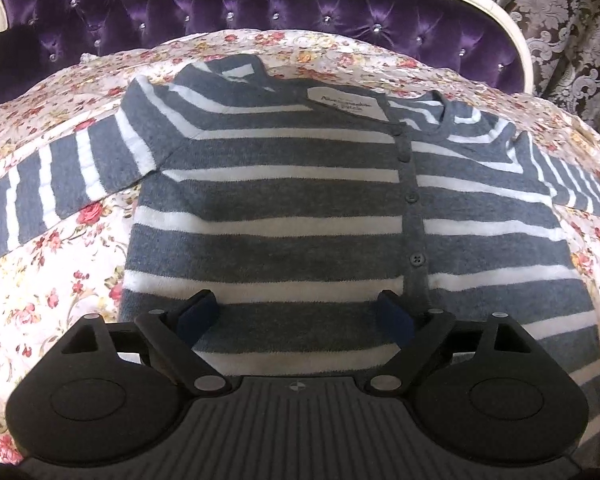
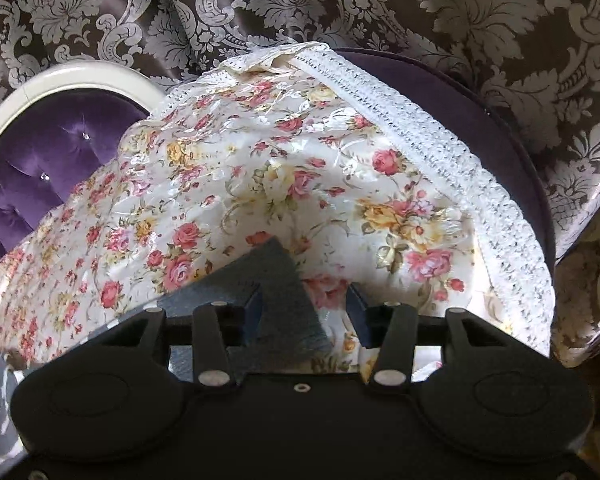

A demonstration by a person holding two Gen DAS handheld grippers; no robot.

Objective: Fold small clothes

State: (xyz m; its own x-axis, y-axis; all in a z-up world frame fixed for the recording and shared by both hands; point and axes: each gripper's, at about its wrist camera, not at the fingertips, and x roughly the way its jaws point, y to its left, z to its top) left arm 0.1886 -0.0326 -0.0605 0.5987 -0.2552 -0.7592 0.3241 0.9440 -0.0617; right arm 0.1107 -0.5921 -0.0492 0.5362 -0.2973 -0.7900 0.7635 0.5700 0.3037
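Our striped cardigan (image 1: 284, 200) lies flat and buttoned on the floral cover (image 1: 60, 272) of the bed, sleeves spread to both sides. Our left gripper (image 1: 296, 316) hovers wide apart over the lower front panel, holding nothing, while our right gripper (image 2: 304, 312) has its jaws apart around a grey sleeve cuff (image 2: 276, 292) without yet pinching it. We should probably close firmly on that cuff, lift only slightly, and carry the sleeve straight across the chest so the stripes stay aligned.
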